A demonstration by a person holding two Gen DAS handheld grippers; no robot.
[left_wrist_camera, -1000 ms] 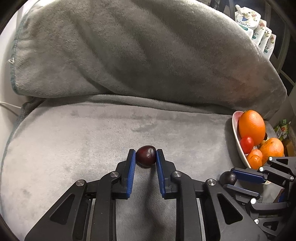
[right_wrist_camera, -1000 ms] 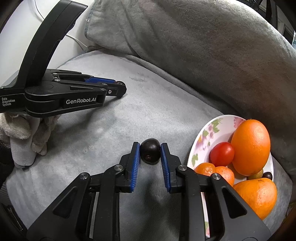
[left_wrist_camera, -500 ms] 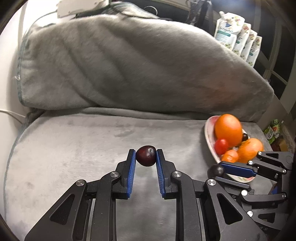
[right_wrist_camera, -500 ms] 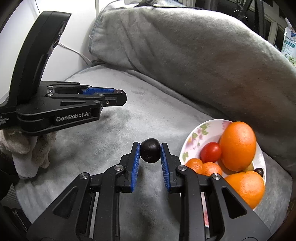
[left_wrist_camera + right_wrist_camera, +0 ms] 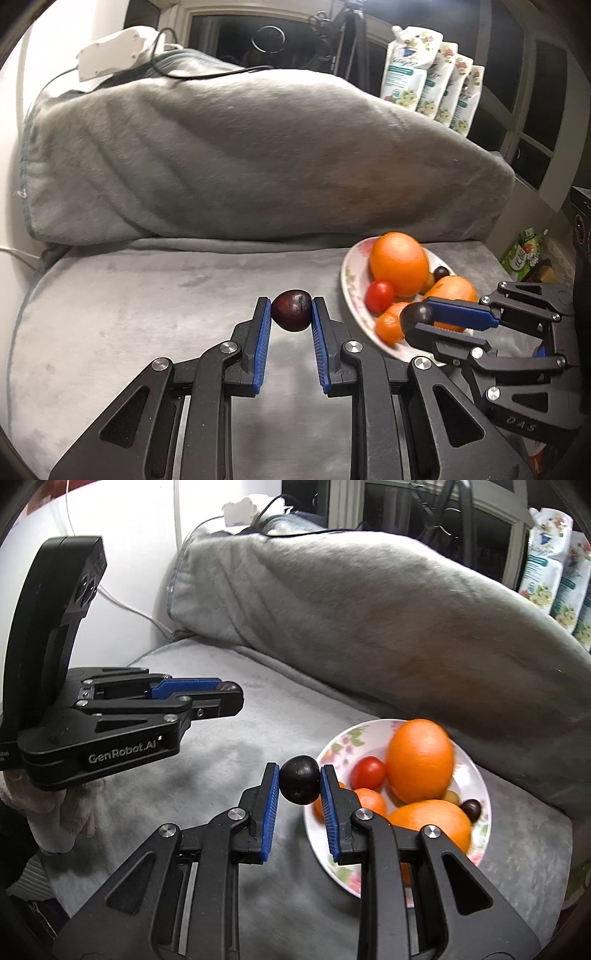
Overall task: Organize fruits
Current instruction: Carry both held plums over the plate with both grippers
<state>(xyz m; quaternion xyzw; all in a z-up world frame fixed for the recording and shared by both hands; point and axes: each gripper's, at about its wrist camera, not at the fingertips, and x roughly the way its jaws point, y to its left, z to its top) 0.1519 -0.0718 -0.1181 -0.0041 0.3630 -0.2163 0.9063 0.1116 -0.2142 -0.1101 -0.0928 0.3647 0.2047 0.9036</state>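
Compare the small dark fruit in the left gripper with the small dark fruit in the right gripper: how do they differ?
The reddish-purple oval fruit in the left gripper shows a maroon sheen; the near-black round fruit in the right gripper looks darker. The first hangs over grey blanket, the second at the floral plate's edge. Both are clamped between blue-padded jaws, lifted clear.

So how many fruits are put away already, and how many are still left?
Done: two oranges, a red tomato and small fruits lie in the flowered white plate. In hand: the left gripper pinches a dark red plum, the right gripper a dark round fruit. Left: setting both on the plate.
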